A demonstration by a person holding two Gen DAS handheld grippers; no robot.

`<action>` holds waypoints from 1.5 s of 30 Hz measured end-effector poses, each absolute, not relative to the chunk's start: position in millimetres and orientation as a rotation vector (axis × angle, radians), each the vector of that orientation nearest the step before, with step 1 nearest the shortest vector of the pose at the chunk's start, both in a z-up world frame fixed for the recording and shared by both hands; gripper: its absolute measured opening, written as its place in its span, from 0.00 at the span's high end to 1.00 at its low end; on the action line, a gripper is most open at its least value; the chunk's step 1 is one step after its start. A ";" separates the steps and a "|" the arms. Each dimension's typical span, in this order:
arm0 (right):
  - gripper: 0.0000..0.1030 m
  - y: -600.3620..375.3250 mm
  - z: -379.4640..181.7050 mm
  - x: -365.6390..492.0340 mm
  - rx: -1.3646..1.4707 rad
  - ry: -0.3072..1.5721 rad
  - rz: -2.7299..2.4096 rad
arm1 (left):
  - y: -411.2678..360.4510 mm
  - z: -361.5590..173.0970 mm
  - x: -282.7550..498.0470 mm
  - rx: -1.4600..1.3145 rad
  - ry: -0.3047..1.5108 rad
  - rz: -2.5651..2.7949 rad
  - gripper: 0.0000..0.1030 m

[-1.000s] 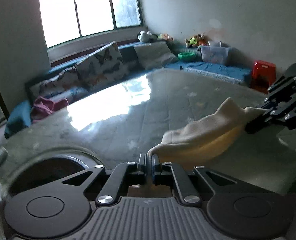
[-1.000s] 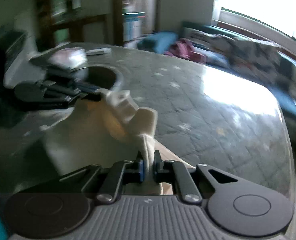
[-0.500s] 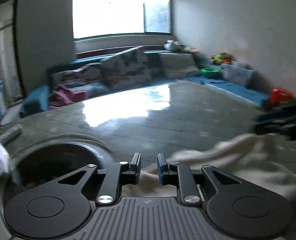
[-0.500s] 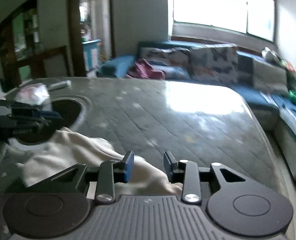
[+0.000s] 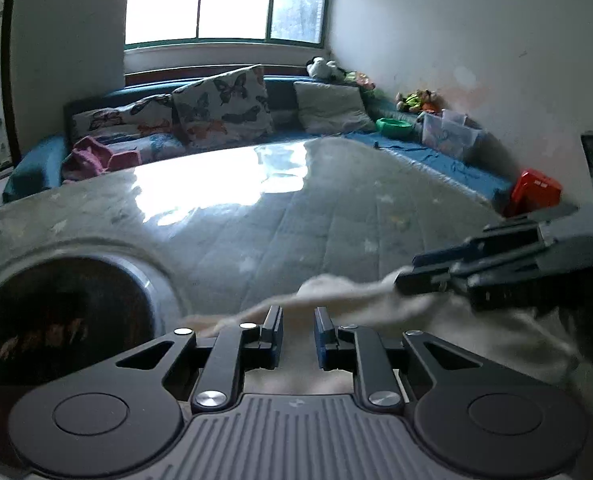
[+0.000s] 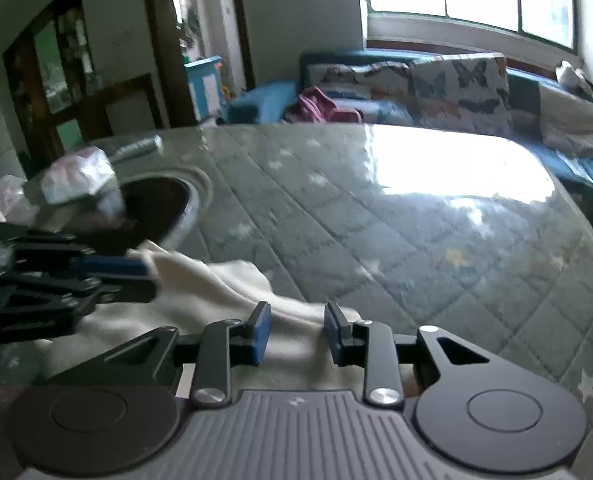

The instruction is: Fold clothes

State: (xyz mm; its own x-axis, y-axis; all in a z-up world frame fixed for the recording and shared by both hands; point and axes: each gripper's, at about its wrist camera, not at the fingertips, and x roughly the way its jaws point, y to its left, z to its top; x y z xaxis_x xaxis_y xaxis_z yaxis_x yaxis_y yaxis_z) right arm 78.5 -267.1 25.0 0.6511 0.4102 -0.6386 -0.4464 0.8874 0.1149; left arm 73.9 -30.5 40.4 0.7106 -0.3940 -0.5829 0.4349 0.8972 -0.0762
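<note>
Both grippers released the cream cloth (image 5: 348, 292); left gripper (image 5: 298, 334) narrowly apart, right gripper (image 6: 296, 334) closing, cloth lying loose on the tabletop (image 6: 416, 240).

**Colours on the Table**

A cream garment (image 6: 232, 280) lies on the grey-green quilted table cover (image 6: 376, 216) dotted with pale stars. Butterfly-print cushions (image 5: 220, 108) sit on a blue sofa (image 5: 32, 164), beside pink cloth (image 5: 90, 152) and a red box (image 5: 534, 192).

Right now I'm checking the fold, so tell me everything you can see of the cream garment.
The cream garment looks like soft, fleecy fabric, rumpled rather than flat, lying on the grey quilted surface beside a round dark opening. Its ridged far edge runs between the two grippers. The left gripper stands open over it; the right gripper, jaws closing, straddles cloth without pinching it.
</note>
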 end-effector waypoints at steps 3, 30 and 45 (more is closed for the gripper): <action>0.72 -257.4 23.2 80.0 -0.055 0.718 0.508 | -36.9 35.9 86.9 0.067 0.654 -0.465 0.82; 0.72 -175.8 17.7 13.3 -0.255 0.641 0.696 | 29.4 27.8 33.8 0.006 0.663 -0.323 0.82; 0.72 -206.5 36.9 -43.8 -0.186 0.601 0.673 | 10.9 49.5 14.8 -0.042 0.585 -0.428 0.82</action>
State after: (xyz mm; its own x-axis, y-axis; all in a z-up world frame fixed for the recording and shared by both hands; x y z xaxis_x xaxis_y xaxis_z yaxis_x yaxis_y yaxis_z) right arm -43.8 -206.5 36.9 0.6207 0.5299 -0.5779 -0.6339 0.7729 0.0279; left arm 14.8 10.9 49.5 0.7487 -0.4033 -0.5261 0.3799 0.9114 -0.1580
